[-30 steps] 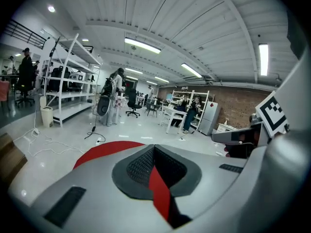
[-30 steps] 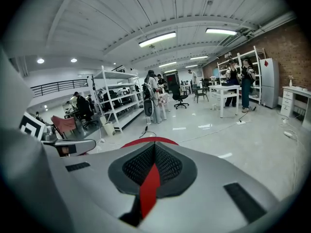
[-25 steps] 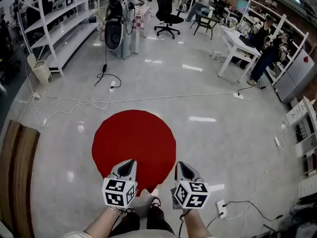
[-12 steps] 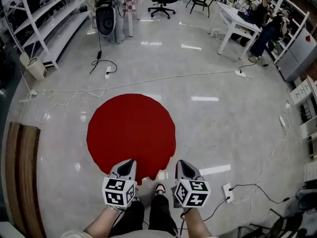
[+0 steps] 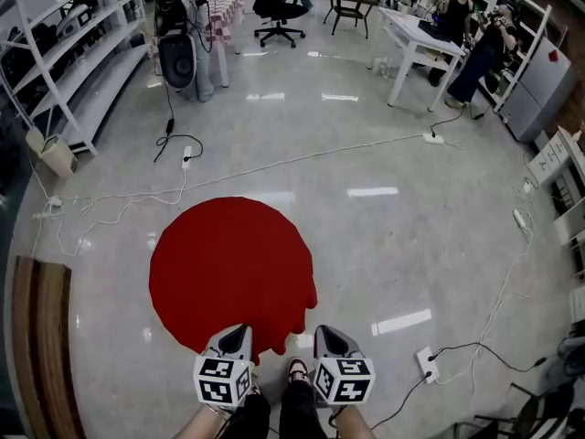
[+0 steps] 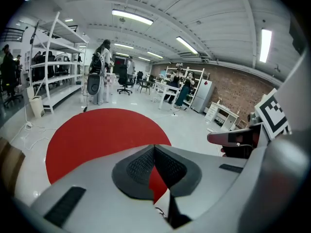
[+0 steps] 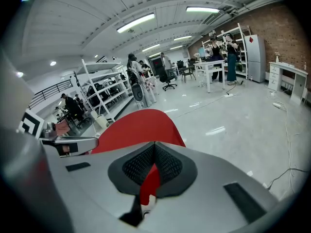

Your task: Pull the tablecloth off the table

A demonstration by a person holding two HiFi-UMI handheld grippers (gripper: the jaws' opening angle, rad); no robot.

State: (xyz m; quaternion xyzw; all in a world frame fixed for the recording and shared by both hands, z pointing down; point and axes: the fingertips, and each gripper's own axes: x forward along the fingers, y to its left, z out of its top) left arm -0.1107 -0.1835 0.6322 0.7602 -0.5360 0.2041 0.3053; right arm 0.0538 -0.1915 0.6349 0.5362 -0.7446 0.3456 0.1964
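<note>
The round red tablecloth (image 5: 228, 263) lies spread over a round table just in front of me, and its near edge droops in an uneven fold between my two grippers. At that edge my left gripper (image 5: 236, 329) is shut, with red cloth (image 6: 102, 130) running out from its closed pads (image 6: 146, 166). A little to the right my right gripper (image 5: 324, 329) is also shut at the hem. In the right gripper view a strip of the red cloth (image 7: 138, 127) shows pinched between its pads (image 7: 167, 165). The table under the cloth is hidden.
A brown wooden bench (image 5: 37, 337) runs along the left. White cables (image 5: 183, 176) cross the glossy floor beyond the table, and a power strip (image 5: 426, 364) lies at the lower right. White shelving (image 5: 82, 71), a white desk (image 5: 411, 35), an office chair (image 5: 274, 7) and people stand farther back.
Both grippers have sunk lower in the head view and drawn closer together. The cloth's near edge now hangs in a deeper, more ragged fold between them.
</note>
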